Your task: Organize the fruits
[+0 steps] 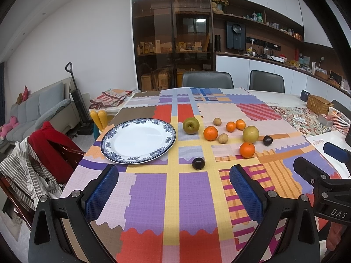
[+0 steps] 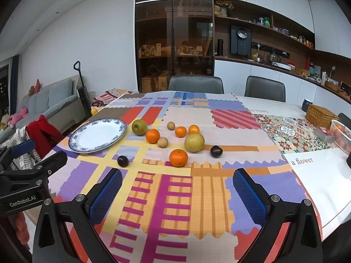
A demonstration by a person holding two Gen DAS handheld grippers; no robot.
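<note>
Item: fruit sorting, nothing yet placed.

Plate (image 1: 114,146): blue-rimmed, white, bare; at the left of the patchwork cloth (image 1: 153,197) on the surface.

Fruit, all loose on the cloth to the right of the plate:
- green pear (image 1: 191,125), nearest the plate, just beside its rim
- yellow pear (image 1: 250,134), further right
- large orange (image 1: 210,133); near orange (image 1: 247,150); two small oranges (image 1: 230,126) at the back, close together
- two small brown fruits (image 1: 223,138), kind uncertain
- near plum (image 1: 198,163), closest to both grippers; far plum (image 1: 267,140) beside the yellow pear

Left gripper (image 1: 174,188): jaws wide apart, empty, hovering above the near edge, aimed between plate and near plum.

Right gripper (image 2: 177,191): jaws wide apart, empty, facing the near orange.

Risks, as judged:
- Round fruit on cloth will likely roll if nudged by a closing pad; the near plum could run toward the surface edge.
- Clustered oranges leave little room for a jaw; a neighbour may be knocked.
- Plate overhangs near the left edge; a hard drop could shift it.
- Both grippers sit near each other; simultaneous reaches may collide.
</note>
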